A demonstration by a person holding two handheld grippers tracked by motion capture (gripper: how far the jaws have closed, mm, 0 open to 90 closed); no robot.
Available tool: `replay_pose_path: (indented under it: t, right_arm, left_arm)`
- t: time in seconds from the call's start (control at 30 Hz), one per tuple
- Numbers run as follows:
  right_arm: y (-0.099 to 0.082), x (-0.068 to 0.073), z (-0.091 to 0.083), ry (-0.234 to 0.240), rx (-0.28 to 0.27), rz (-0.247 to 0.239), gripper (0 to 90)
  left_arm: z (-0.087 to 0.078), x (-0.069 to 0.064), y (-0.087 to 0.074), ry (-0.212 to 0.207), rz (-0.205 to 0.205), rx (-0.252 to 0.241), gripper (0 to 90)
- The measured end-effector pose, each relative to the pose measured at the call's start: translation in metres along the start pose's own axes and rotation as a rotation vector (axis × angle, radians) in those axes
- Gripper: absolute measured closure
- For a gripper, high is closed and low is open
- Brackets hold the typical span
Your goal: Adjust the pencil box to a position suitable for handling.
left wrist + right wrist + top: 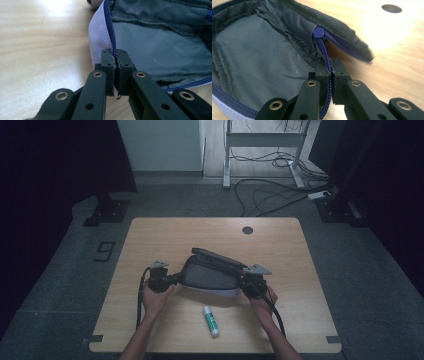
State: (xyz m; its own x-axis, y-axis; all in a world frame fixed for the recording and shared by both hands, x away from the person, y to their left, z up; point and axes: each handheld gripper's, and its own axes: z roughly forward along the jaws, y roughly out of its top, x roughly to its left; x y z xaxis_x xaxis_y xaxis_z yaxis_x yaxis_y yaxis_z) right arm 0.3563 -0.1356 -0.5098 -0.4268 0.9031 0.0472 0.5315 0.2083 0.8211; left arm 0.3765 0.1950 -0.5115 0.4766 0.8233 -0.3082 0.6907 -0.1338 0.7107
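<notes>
On the wooden bench [150,245], seen from the high view, a grey zip pouch [210,272] was found lying near the middle, its top flap raised and its mouth open. It was held at both ends: the left gripper [172,279] was set against its left end and the right gripper [243,281] against its right end, each carried in a hand, the left hand [154,299] and right hand [262,301] entering from the near edge. A white and green glue stick [211,320] was noted lying flat on the bench nearer the person, apart from the pouch and between the two forearms. A round dark hole [247,230] was seen in the bench beyond the pouch. Cables [270,195] were seen on the floor past the far edge.

From the left gripper view, the jaws of the left gripper [116,56] were recorded closed on the pouch [160,45] rim, with the blue zipper teeth [111,27] and the pale outer fabric pinched between them. The grey lining was exposed to the right of them.

From the right gripper view, the jaws of the right gripper [329,65] were recorded closed on the zipper tape [325,53] at the pouch [262,60] end. A blue zipper slider [319,32] was seen just beyond the jaw tips. The bench hole [391,8] was seen well beyond.
</notes>
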Motion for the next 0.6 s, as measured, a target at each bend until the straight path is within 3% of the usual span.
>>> replay_pose_path:
  t: [0.33,0.5,0.6]
  right_arm:
    - [-0.02,-0.005,0.013,0.004,0.07,0.011,83.0]
    - [-0.025,-0.008,0.016,0.023,0.078,0.021,75.4]
    - [-0.024,-0.008,0.016,0.028,0.074,0.015,70.1]
  left_arm:
    - [0.011,-0.003,-0.011,-0.004,0.001,0.038,82.8]
    - [0.012,-0.005,-0.011,-0.005,0.002,0.035,79.9]
    - [0.014,-0.006,-0.012,-0.006,-0.009,0.026,69.1]
